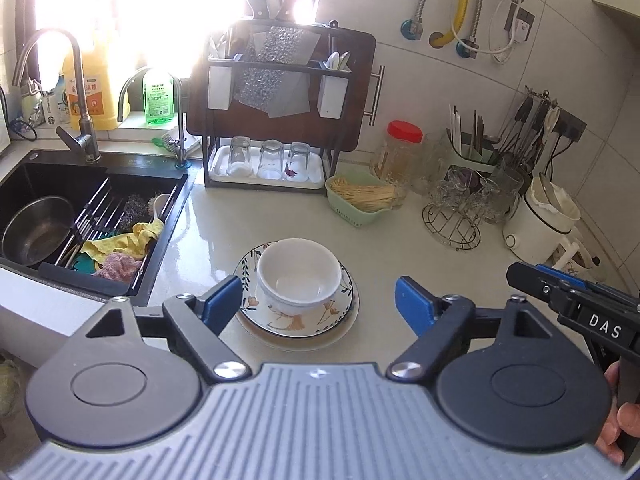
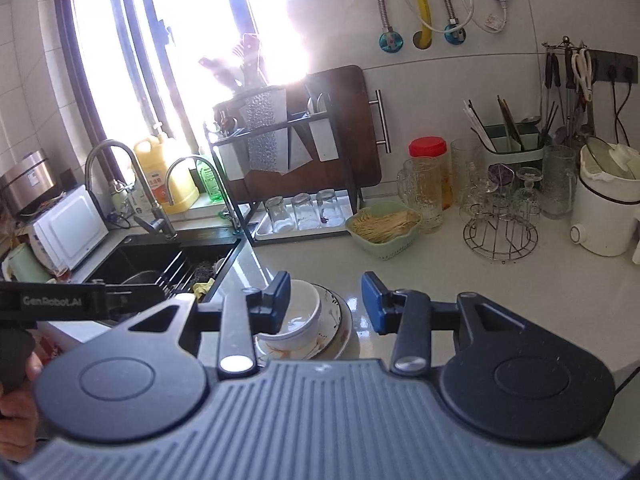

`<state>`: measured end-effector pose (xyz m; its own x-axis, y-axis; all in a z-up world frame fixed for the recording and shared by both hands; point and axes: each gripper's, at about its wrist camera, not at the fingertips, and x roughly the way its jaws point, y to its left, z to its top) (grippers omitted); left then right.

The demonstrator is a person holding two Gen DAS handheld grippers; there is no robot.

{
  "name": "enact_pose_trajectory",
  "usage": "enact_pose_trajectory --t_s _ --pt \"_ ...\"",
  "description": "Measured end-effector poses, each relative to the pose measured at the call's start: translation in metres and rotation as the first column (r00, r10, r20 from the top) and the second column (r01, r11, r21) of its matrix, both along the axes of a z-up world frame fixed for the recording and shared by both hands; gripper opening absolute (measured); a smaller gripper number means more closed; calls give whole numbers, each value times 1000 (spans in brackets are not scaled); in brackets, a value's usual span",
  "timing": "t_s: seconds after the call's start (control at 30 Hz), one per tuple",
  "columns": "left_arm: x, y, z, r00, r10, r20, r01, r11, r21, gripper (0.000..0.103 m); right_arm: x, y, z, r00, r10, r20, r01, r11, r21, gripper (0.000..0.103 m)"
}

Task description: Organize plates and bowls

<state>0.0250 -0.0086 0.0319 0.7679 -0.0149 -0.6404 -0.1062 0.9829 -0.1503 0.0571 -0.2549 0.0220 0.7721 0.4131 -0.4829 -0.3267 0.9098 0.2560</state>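
Observation:
A white bowl point(image 1: 298, 276) sits in a floral plate point(image 1: 336, 312), which rests on a plain plate beneath, on the counter near the sink. My left gripper point(image 1: 318, 304) is open and empty, its blue pads either side of the stack, above and in front of it. In the right wrist view the bowl point(image 2: 304, 316) and the plates point(image 2: 338, 328) lie just left of centre. My right gripper point(image 2: 326, 302) is open and empty, its left finger point(image 2: 280, 296) overlapping the bowl's rim in view. The right gripper's body shows at the right edge of the left wrist view point(image 1: 576, 304).
A black sink point(image 1: 80, 220) with a steel bowl and rags lies left. A dish rack point(image 1: 272, 120) with upturned glasses stands behind. A green basket point(image 1: 360, 200), jar point(image 1: 398, 156), glassware on a wire stand point(image 1: 456, 216) and a white pot point(image 1: 540, 224) crowd the back right.

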Motion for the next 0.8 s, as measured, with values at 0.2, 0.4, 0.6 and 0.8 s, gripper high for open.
enact_pose_trajectory --t_s 0.2,0.4,0.6,0.8 --pt "-17 -3 0 1000 -20 11 19 998 56 98 -16 -8 -5 998 -55 36 56 998 -8 96" --pt "-20 9 -6 1000 -7 22 6 999 48 100 -25 -3 -11 998 -49 30 50 998 -46 96" --pt "-29 31 -12 1000 6 3 -6 996 91 100 -36 7 -19 998 -64 -10 63 996 -57 96" --pt "-40 42 -22 1000 16 -25 -13 996 92 100 -52 16 -20 998 -44 -35 43 998 -39 96"
